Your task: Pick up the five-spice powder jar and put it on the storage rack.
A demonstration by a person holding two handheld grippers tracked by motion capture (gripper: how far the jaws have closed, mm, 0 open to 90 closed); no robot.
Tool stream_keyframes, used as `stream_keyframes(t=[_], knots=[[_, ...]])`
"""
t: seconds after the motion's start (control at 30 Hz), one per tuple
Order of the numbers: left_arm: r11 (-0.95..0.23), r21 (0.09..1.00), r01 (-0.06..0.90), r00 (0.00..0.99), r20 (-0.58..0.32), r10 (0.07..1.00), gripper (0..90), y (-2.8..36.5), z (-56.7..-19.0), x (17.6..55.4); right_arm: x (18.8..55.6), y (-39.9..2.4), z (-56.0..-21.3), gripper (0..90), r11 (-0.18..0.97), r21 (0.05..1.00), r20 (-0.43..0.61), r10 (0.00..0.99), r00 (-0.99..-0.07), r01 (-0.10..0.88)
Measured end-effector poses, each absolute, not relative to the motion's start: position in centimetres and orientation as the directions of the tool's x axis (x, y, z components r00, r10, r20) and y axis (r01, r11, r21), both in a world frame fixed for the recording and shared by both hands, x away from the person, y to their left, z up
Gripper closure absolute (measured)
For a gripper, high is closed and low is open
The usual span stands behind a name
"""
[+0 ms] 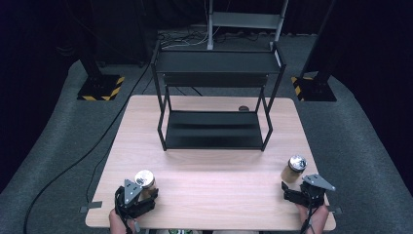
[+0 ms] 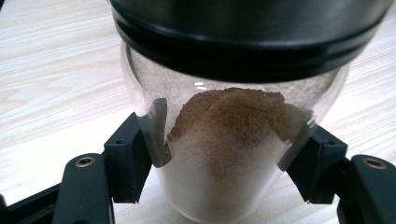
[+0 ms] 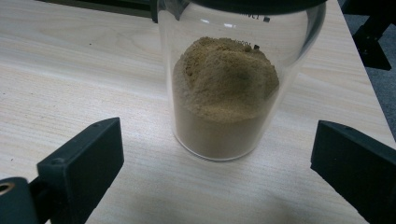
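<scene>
Two glass jars of brown powder with dark-rimmed silver lids are on the wooden table. My left gripper (image 1: 142, 194) (image 2: 224, 156) is shut on the left jar (image 1: 144, 181) (image 2: 229, 140), both pads pressing its glass sides below the lid. The right jar (image 1: 294, 168) (image 3: 233, 88) stands upright near the table's right edge. My right gripper (image 1: 294, 190) (image 3: 215, 163) is open just in front of that jar, its jaws wide on either side and apart from the glass.
A black two-tier metal rack (image 1: 214, 97) stands at the middle back of the table (image 1: 214, 170), with a small dark disc (image 1: 243, 108) beside its far right leg. Cables run on the grey floor at the left. The right jar is close to the table's right edge.
</scene>
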State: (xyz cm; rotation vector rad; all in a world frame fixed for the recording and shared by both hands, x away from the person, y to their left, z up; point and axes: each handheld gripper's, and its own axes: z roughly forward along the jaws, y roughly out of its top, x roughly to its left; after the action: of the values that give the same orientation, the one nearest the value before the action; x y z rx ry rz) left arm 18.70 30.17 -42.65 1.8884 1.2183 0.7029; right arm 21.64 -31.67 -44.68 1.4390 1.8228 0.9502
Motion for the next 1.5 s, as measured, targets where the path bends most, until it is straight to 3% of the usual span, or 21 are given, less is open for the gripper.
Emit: stream_keyframes(t=[1.5], knots=[[-0.345, 0.826, 0.446, 0.5, 0.09, 0.862, 31.5, 27.0, -40.2, 24.1, 21.7, -32.0, -44.7, 1.5, 0.138, 0.838, -0.022, 0.975, -0.22, 0.528]])
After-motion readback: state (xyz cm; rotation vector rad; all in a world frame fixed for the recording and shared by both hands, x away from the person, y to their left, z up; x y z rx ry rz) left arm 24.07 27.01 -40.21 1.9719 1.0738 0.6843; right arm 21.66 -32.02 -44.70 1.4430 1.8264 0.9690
